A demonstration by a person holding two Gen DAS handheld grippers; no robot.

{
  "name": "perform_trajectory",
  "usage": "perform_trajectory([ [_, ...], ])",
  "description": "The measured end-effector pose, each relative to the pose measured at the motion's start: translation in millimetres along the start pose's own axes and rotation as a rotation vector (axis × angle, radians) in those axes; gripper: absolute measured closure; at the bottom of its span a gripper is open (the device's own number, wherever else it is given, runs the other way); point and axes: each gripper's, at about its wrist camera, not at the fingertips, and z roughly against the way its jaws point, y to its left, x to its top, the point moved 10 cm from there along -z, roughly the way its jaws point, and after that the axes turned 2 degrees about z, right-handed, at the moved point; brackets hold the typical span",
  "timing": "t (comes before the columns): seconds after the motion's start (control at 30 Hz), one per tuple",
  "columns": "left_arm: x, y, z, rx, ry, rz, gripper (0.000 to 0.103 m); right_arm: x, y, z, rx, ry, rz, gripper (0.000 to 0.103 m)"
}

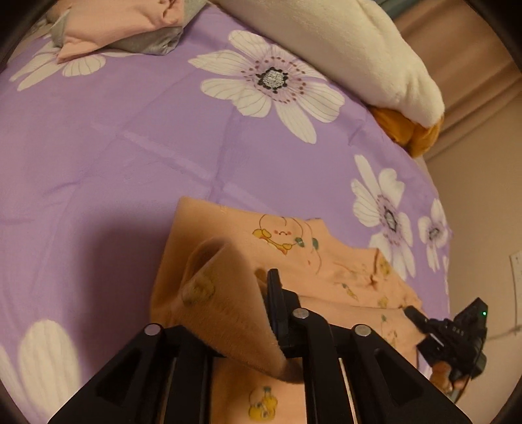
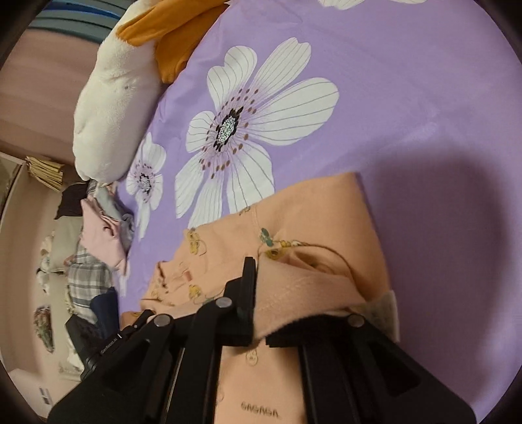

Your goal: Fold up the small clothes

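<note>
Both tools engaged on the small peach fleece garment with yellow duck prints [image 1: 293, 248], which lies near the edge of the bed on the purple bedsheet printed with large white flowers [image 1: 114, 146]. Left gripper [image 1: 257, 313]: jaws clamped on a raised fold of the garment's fuzzy edge, fabric bunched between the fingers. Right gripper [image 2: 277, 313]: likewise closed on a lifted fold of the same garment [image 2: 310, 208], on its opposite side; seen small from the left wrist view at the garment's far edge [image 1: 453, 339]. Step in hand, judged: carrying 1 edge over to make a fold. To do it well, keep both pinches level and the edge taut between them, move the 2 tools together so the fold line stays straight, lay the edge onto the flat part with corners matched, and release only once the fabric rests; fleece is thick and may spring back, so press lightly. Surroundings: a cream plush blanket [image 1: 375, 49] over a mustard-orange cloth [image 1: 414, 133] sits along the bed's far side; a folded pale pink garment on a grey one [image 1: 124, 22] lies well apart; a heap of mixed clothes, some plaid [image 2: 88, 274], is by the bed's edge.
</note>
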Motion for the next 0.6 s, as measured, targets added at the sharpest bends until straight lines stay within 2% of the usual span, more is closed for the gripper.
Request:
perform_trajectory([
  [0.07, 5.3, 2.3, 12.6, 0.023, -0.024, -0.003, 0.083, 4.5, 0.6, 21.0, -0.015, -0.053, 0.012, 0.091],
  [0.1, 7.0, 5.5, 20.4, 0.045, -0.044, -0.009, 0.077, 6.5, 0.4, 29.3, -0.040, -0.078, 0.027, 0.085],
  [0.13, 9.0, 11.0, 29.6, 0.082, -0.068, -0.016, 0.073, 9.5, -0.4, 35.7, -0.076, -0.104, 0.039, 0.076],
  [0.17, 11.1, 17.1, 39.2, 0.125, -0.094, -0.017, 0.073, 12.0, -4.8, 46.5, -0.125, -0.132, 0.044, 0.073],
  [0.2, 13.3, 21.4, 45.6, 0.152, -0.113, -0.019, 0.073, 13.1, -8.5, 60.7, -0.170, -0.163, 0.053, 0.073],
  [0.27, 13.3, 27.7, 62.6, 0.174, -0.142, -0.030, 0.073, 12.2, -11.1, 75.9, -0.196, -0.175, 0.080, 0.076],
  [0.33, 6.7, 26.8, 77.6, 0.187, -0.158, -0.054, 0.073, 5.2, -5.7, 89.7, -0.199, -0.181, 0.133, 0.091],
  [0.4, -9.9, 13.1, 81.5, 0.155, -0.120, -0.111, 0.075, -8.1, 6.0, 96.0, -0.195, -0.179, 0.208, 0.093],
  [0.43, -23.7, 1.7, 77.4, 0.123, -0.074, -0.151, 0.077, -18.8, 12.4, 94.3, -0.198, -0.166, 0.241, 0.094],
  [0.47, -38.3, -8.7, 70.7, 0.106, -0.027, -0.188, 0.077, -29.2, 16.7, 87.1, -0.202, -0.142, 0.264, 0.094],
  [0.53, -59.5, -22.0, 53.6, 0.118, 0.033, -0.239, 0.077, -46.4, 20.8, 68.5, -0.203, -0.077, 0.287, 0.094],
  [0.6, -73.7, -34.8, 32.2, 0.111, 0.073, -0.290, 0.077, -70.8, 21.9, 40.1, -0.202, 0.011, 0.305, 0.094],
])
